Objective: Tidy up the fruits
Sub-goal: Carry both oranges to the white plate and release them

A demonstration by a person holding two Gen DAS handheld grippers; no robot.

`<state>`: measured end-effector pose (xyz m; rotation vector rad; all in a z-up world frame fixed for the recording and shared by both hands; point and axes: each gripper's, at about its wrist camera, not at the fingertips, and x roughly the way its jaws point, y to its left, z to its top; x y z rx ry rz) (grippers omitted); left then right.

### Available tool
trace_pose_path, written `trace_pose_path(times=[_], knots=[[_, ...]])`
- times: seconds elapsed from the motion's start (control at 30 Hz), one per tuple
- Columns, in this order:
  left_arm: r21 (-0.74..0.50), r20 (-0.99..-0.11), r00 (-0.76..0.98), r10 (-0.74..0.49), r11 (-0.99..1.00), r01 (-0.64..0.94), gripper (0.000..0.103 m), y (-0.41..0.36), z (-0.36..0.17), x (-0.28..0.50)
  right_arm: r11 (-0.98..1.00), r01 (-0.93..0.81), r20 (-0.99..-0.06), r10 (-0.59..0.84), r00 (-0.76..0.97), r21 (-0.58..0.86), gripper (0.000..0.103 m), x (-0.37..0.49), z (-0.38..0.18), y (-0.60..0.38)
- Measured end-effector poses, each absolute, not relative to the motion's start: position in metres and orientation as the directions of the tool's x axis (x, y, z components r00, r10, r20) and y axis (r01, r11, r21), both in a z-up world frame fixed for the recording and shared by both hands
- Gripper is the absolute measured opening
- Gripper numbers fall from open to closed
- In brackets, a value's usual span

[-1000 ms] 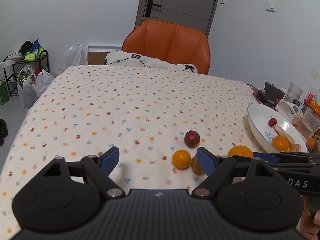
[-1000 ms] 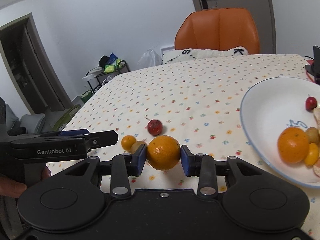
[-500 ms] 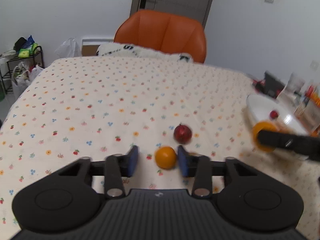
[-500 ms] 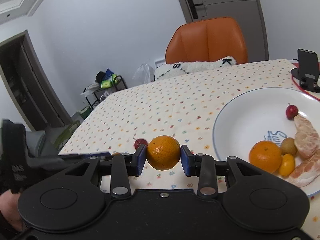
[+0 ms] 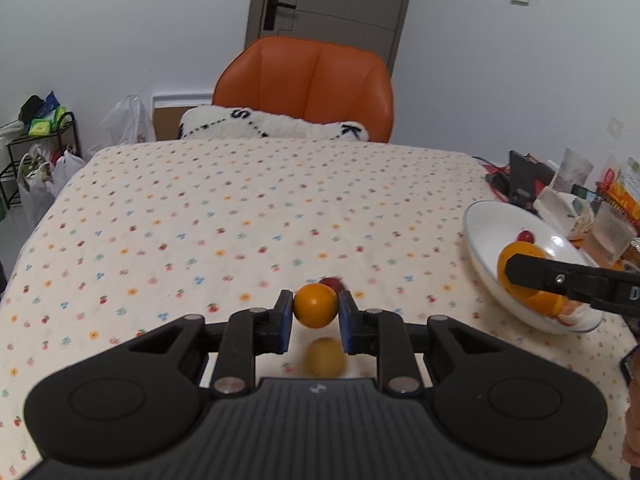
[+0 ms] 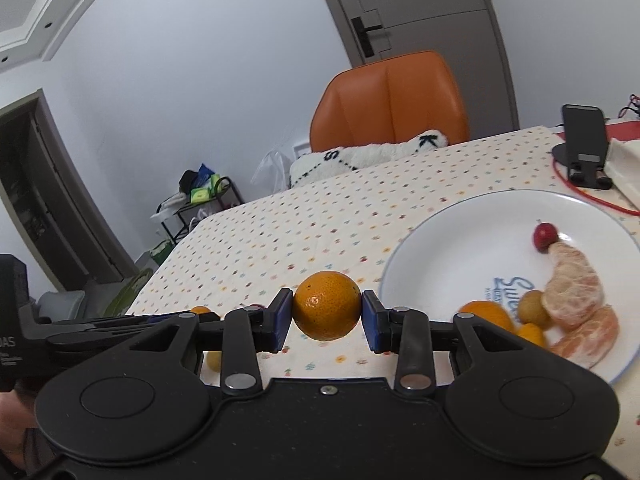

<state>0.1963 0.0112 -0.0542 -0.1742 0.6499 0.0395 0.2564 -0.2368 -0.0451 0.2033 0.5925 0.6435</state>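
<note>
On the left, the left gripper [image 5: 315,322] has gone from wide open a second ago, to bracketing the small orange [image 5: 315,311] half a second ago, to its fingers now closed on that fruit. The yellowish fruit [image 5: 325,357] shows blurred below the gripped orange, between the fingers and the gripper body, so I judge the orange is already lifted off the worktop [image 5: 240,216]. The dark red fruit [image 5: 332,282] lies just beyond it on the flowered cloth.

On the right, the right gripper [image 6: 326,316] keeps its fingers clamped on the large orange [image 6: 327,305], but it has travelled from near the loose fruits to the near-left edge of the white plate [image 6: 460,232]. Judging from this, one orange is about to be set down and the next is already picked, leaving two loose fruits on the cloth.

The left wrist view shows the right gripper's finger reaching over the plate with the large orange beneath it, which puts the fruit above the dish. The right wrist view makes that orange look short of the rim, yet it alone shows the plate's contents clearly: a small red fruit [image 6: 545,236], peeled segments [image 6: 576,284], another orange [image 6: 486,316] and smaller fruits. It also catches the left gripper low at the far left, with a sliver of the small orange above it.
</note>
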Motion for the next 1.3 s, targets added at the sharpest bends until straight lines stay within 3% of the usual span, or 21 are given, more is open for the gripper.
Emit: trace_pose_path(times=[0.7,1.07,1.3], knots=[[-0.129,-0.553,0.825,-0.121,0.990,0.058,0.022,-0.062,-0.033,0.216,0.869,-0.334,-0.440,0.477,0.761,0.364,0.035,0.267,-0.049,-0.320],[-0.119,-0.547,0.823,-0.155,0.987,0.107,0.022,-0.084,-0.029,0.227,0.865,-0.323,-0.424,0.476,0.771,0.383,0.036,0.278,-0.050,-0.327],[-0.114,-0.546,0.821,-0.168,0.985,0.127,0.022,-0.093,-0.028,0.237,0.856,-0.330,-0.415,0.488,0.768,0.397,0.047,0.284,-0.052,-0.326]])
